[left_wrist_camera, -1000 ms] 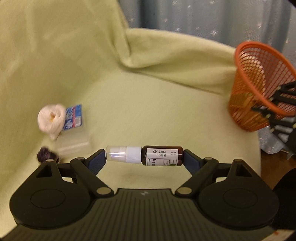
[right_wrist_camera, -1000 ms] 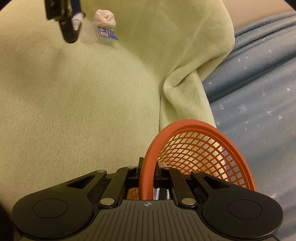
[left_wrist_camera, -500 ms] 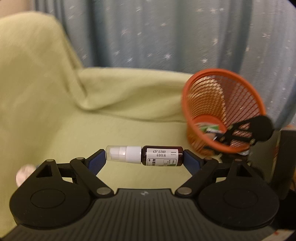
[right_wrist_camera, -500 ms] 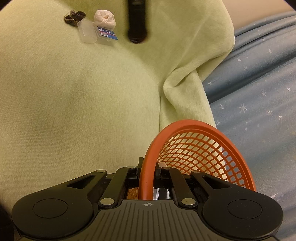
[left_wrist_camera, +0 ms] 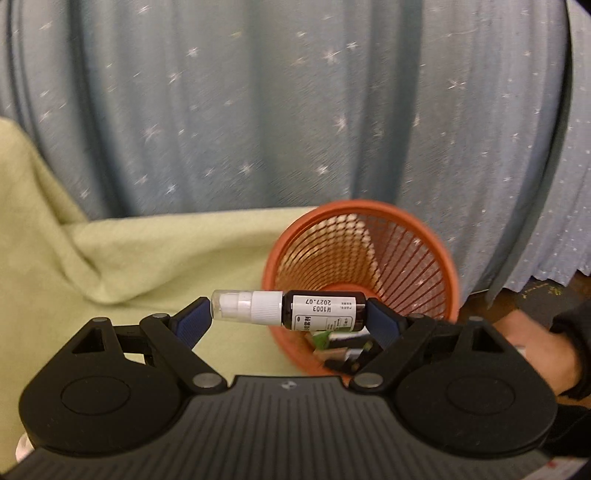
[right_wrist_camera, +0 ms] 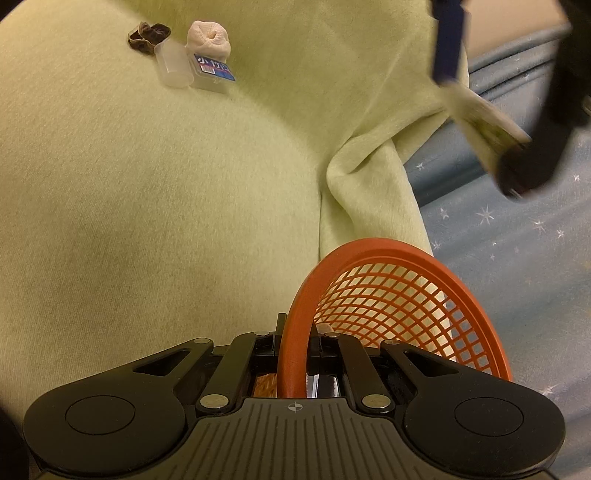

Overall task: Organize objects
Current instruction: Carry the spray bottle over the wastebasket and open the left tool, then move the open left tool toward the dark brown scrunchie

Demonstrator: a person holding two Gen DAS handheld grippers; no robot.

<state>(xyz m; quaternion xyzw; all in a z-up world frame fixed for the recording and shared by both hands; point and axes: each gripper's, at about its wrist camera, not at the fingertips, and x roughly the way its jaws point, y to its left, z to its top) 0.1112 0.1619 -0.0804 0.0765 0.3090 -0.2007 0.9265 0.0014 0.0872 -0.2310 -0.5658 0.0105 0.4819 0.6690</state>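
My left gripper [left_wrist_camera: 288,317] is shut end to end on a small brown spray bottle [left_wrist_camera: 291,310] with a white cap and clear cover, held sideways above the mouth of the orange mesh basket [left_wrist_camera: 373,236]. Several small items lie at the basket's bottom. My right gripper [right_wrist_camera: 294,339] is shut on the orange basket's rim [right_wrist_camera: 291,332], holding it tilted on the green-covered seat. In the right wrist view the left gripper [right_wrist_camera: 480,107] and the bottle appear blurred at the upper right.
A green blanket [right_wrist_camera: 147,184] covers the seat. On it at the far side lie a white cloth roll [right_wrist_camera: 208,38], a clear plastic box with a blue label [right_wrist_camera: 210,72], a clear cup [right_wrist_camera: 171,62] and a dark scrunchie [right_wrist_camera: 147,35]. A blue starred curtain [left_wrist_camera: 295,110] hangs behind. A person's hand [left_wrist_camera: 532,354] is at right.
My left gripper has risen and swung right with the bottle, from above the seat to above the basket's mouth. The right gripper and the basket have stayed still.
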